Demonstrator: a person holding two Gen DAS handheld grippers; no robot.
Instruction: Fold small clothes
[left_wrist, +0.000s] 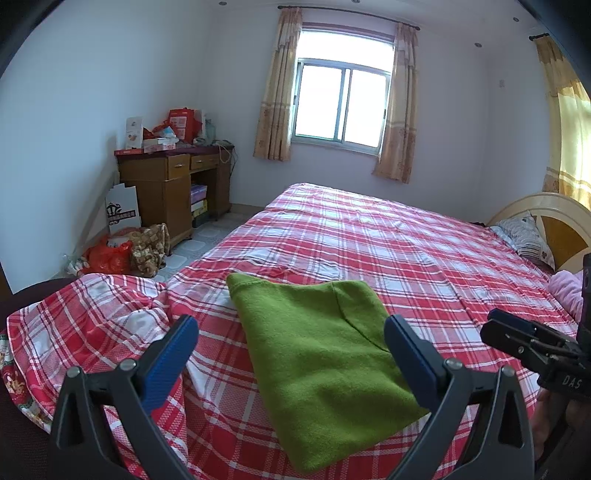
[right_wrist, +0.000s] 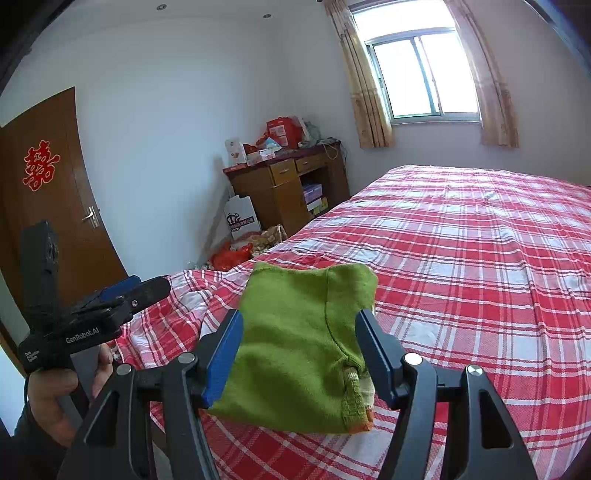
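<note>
Green fleece garment (left_wrist: 317, 354), already folded compact, lies low and centre on the red plaid bedsheet (left_wrist: 424, 258) between both wide-open, empty grippers (left_wrist: 291, 354) (right_wrist: 299, 354); judging so, pinch near corners evenly before folding again.

Bright daylight via window (left_wrist: 341, 103), fisheye-warped edges.

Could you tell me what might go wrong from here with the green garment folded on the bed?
1. The green garment lies near the edge of the bed, so a push might slide it off.
2. The plaid sheet is bunched up beside it; a closing left gripper could pinch sheet along with the cloth.
3. The right gripper is open close over the folded layers; grabbing only the top layer could undo the fold.
</note>
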